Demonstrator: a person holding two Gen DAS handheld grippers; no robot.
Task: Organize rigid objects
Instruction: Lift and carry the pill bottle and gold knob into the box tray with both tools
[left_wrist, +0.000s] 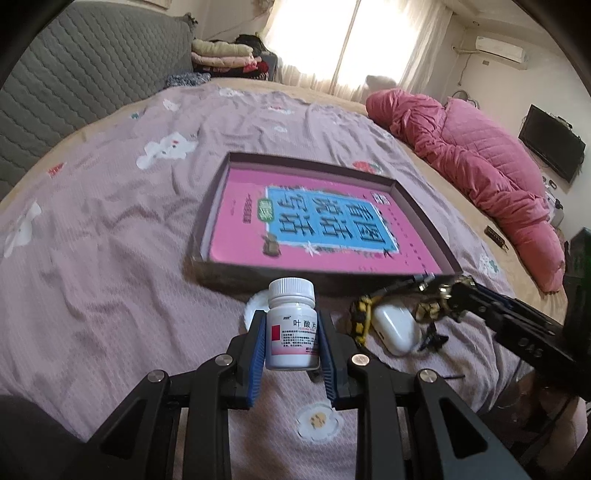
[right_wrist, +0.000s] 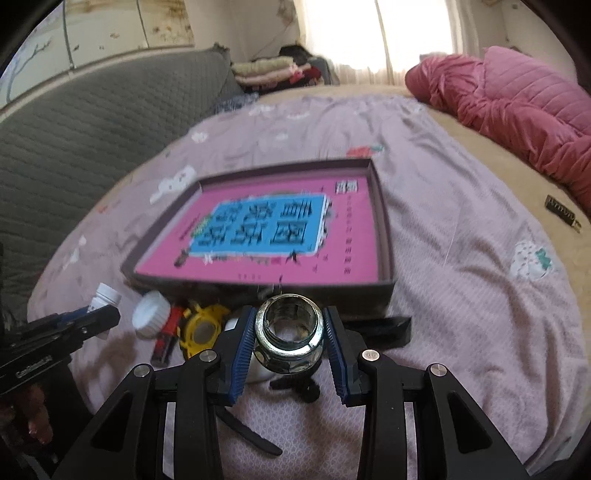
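My left gripper (left_wrist: 291, 332) was clamped narrow on a small white pill bottle (left_wrist: 291, 325), upright between the blue pads, cap on. Its label carried a red block and Chinese characters I could partly read, 叶酸片; the finer print was too small. My right gripper (right_wrist: 290, 332) held a shiny metal threaded fitting (right_wrist: 289, 334), its open bore facing the camera, with both pads against its sides.

Both hung over a pinkish bedsheet (left_wrist: 110, 221) printed with white flowers. Just ahead lay a shallow dark box (left_wrist: 417, 218), its near wall standing between my tongs and the inside. The floor of the box was covered by a pink sheet with a blue panel of large Chinese characters, seen upside down and blurred, so I could not read them.

Crowded on the sheet before the box were a white screw cap (right_wrist: 151, 314), a yellow ring-shaped piece (right_wrist: 203, 325) just beside it, something red and black (right_wrist: 168, 336) between them, a white earbud case (left_wrist: 395, 328), and a yellow-and-black banded cord (left_wrist: 360, 321) touching the case. A black clip (right_wrist: 295, 391) lay under the fitting.

A crumpled pink quilt (left_wrist: 480, 162) lay along the far right, a grey padded headboard (left_wrist: 92, 74) to the left.
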